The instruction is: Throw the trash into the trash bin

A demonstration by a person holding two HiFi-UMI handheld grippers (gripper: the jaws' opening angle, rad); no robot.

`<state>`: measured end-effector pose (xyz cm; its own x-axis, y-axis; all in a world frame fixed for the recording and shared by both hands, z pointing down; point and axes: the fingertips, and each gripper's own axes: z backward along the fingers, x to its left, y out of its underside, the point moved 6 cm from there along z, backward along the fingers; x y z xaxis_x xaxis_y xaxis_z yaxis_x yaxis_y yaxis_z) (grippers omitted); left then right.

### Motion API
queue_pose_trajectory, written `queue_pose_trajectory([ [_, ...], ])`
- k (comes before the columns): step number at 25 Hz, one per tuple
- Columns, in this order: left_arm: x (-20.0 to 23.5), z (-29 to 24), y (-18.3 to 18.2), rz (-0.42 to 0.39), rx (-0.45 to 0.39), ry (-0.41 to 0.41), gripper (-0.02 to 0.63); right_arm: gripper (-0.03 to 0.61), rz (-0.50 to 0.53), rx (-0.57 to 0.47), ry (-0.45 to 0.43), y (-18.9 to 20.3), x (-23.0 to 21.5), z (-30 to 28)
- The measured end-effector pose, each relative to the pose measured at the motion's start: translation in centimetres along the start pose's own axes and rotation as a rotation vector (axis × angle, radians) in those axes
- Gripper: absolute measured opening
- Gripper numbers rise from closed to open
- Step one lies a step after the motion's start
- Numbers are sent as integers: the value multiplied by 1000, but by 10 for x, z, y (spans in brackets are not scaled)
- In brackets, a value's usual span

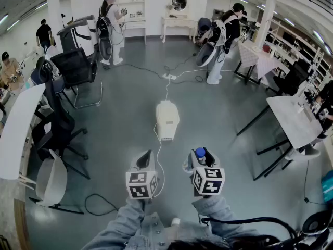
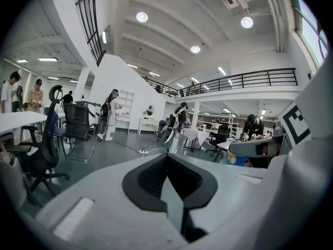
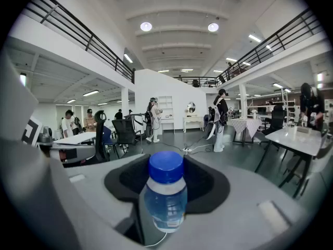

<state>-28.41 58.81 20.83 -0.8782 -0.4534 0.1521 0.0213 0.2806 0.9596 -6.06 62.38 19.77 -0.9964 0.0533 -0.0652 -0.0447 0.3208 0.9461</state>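
Note:
A small clear plastic bottle (image 3: 165,202) with a blue cap (image 1: 200,152) stands upright between the jaws of my right gripper (image 1: 201,157), which is shut on it. In the right gripper view the bottle fills the gap between the black pads (image 3: 208,186) of the right gripper (image 3: 166,178). My left gripper (image 1: 145,159) is held level beside it, jaws together, with nothing in them; the left gripper (image 2: 166,158) shows its dark pads (image 2: 151,178) meeting. A white trash bin (image 1: 167,120) stands on the grey floor ahead of both grippers, between them and a little further away.
A white cable (image 1: 159,155) runs over the floor past the bin to a power strip (image 1: 169,76). Black office chairs (image 1: 78,69) and a white table (image 1: 15,129) stand at the left, more tables (image 1: 294,120) at the right. Several people stand at the back.

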Motion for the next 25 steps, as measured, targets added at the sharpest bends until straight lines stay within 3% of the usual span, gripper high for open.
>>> queue_pose_trajectory([
  [6,10,7,0,7,2,14,8,202,4,6,3,1,13,3],
  [10,24,12,3,16,0,20,8,202,-56,-17,-13,2,25,2],
  [14,31,11,5,33,-1,27,8,202,-32,-10,15,6,29,7],
  [25,29,-13,19,37,50,38,8,202,-90,33,59,24,-1,-2],
])
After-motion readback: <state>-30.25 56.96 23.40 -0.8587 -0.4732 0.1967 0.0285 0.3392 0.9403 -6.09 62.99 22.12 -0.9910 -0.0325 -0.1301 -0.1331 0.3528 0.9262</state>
